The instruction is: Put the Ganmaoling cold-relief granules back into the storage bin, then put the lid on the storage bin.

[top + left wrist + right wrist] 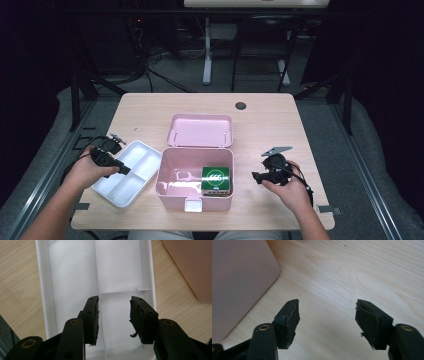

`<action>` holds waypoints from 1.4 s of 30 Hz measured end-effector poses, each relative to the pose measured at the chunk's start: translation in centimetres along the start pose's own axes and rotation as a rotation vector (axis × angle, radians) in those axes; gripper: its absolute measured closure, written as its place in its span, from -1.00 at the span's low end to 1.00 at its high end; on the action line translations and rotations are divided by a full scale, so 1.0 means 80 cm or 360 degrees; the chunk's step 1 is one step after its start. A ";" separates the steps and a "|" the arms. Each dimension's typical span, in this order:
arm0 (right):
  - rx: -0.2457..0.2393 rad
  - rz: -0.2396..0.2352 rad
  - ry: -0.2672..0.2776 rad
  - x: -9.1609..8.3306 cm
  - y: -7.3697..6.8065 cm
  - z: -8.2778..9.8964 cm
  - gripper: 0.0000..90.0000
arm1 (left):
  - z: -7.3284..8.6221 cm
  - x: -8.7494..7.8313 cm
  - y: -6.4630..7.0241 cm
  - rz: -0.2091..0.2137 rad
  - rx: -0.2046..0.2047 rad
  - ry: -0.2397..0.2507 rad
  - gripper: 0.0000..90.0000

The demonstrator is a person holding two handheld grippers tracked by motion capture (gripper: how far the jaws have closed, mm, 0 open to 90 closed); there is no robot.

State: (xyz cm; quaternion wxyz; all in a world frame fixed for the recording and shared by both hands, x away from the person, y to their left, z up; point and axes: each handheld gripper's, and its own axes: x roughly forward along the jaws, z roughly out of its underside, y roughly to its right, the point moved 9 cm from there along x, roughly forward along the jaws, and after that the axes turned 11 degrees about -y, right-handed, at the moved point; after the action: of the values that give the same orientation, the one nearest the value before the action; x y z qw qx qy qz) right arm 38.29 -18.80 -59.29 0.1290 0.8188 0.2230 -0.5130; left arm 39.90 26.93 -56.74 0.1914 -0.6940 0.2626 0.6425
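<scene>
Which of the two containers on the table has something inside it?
The pink box, lid open: a green packet sits in its right corner. The white divided tray beside it holds nothing.

One pink box [194,177] (open), one white tray [128,172], one green packet [216,177].

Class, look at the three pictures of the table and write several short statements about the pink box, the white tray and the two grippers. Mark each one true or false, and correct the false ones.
1. The pink box has its lid open. True.
2. A green packet lies in the white tray. False: it lies in the box; the tray's compartments are empty.
3. The left gripper is over the tray with nothing between its jaws. True.
4. The right gripper grips the box's wall. False: its jaws stand apart over bare table, with the box off to one side.
5. The tray sits to the right of the box in the high view. False: it sits to the left.
</scene>
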 end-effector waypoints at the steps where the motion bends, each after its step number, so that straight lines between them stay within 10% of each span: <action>1: 0.0008 -0.0019 -0.0003 0.001 -0.001 0.001 -0.16 | 0.000 0.001 0.000 0.0007 -0.0004 -0.0001 0.31; 22: 0.0022 -0.0039 0.0001 0.006 0.001 -0.001 -0.15 | 0.004 0.003 -0.013 0.0011 -0.0029 -0.0134 0.47; 42: 0.0003 -0.0116 0.0078 0.002 -0.003 0.000 0.02 | -0.013 0.073 -0.023 -0.0029 -0.0018 -0.0388 0.77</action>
State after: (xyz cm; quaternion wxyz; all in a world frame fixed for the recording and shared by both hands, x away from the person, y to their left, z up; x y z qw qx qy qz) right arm 38.22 -18.59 -59.46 0.1040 0.8225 0.2554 -0.4974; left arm 42.03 27.09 -62.53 0.2238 -0.6142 0.2272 0.7218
